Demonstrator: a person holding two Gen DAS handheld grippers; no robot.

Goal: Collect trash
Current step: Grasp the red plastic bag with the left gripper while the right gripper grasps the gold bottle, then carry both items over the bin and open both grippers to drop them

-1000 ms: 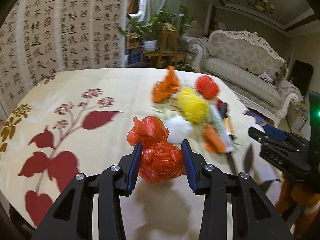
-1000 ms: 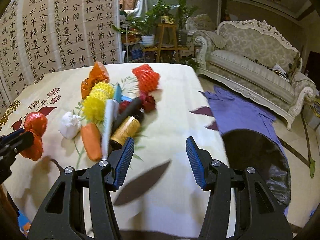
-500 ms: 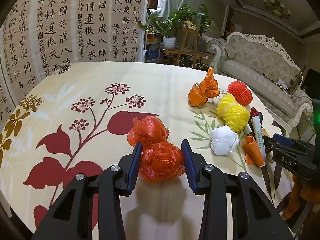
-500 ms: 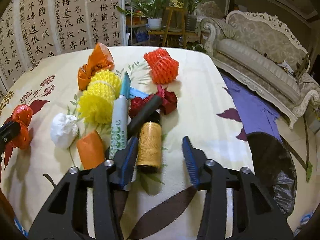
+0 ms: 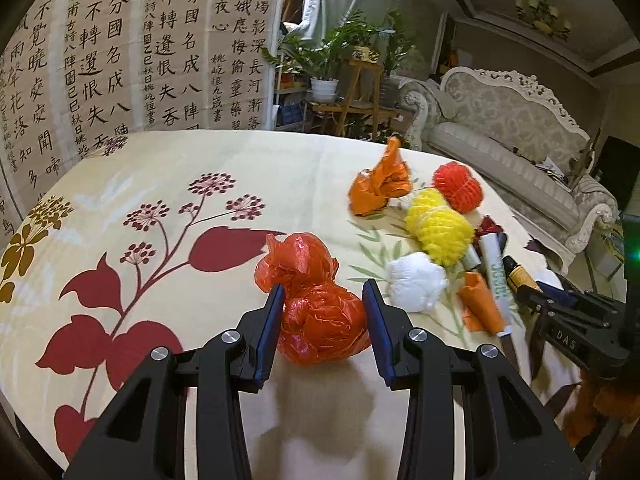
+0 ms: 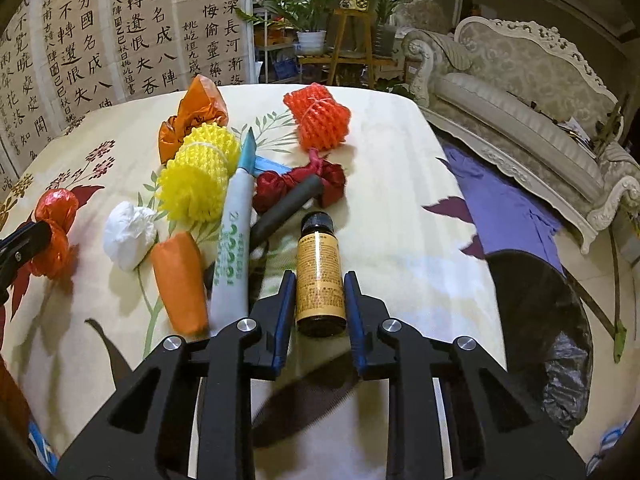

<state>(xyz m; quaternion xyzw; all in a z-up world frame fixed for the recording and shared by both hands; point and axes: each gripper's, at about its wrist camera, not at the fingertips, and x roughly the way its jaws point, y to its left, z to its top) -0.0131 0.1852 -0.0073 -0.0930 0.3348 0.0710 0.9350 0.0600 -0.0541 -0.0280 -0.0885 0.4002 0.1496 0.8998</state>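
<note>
A crumpled red plastic bag lies on the flowered tablecloth, and my left gripper is shut on its lower lump. A small brown bottle with a yellow label lies lengthwise between the fingers of my right gripper. Its jaws are closing, and both blue pads meet the bottle's sides. The same bottle shows at the right of the left wrist view.
More trash lies beyond the bottle: an orange bag, a yellow foam net, an orange-red foam net, a white wad, an orange scrap, a white tube. A black bin bag gapes beside the table's right edge.
My right gripper has moved forward over the bottle and its jaws have narrowed onto it. The left gripper keeps its hold on the red bag and has shifted slightly.
</note>
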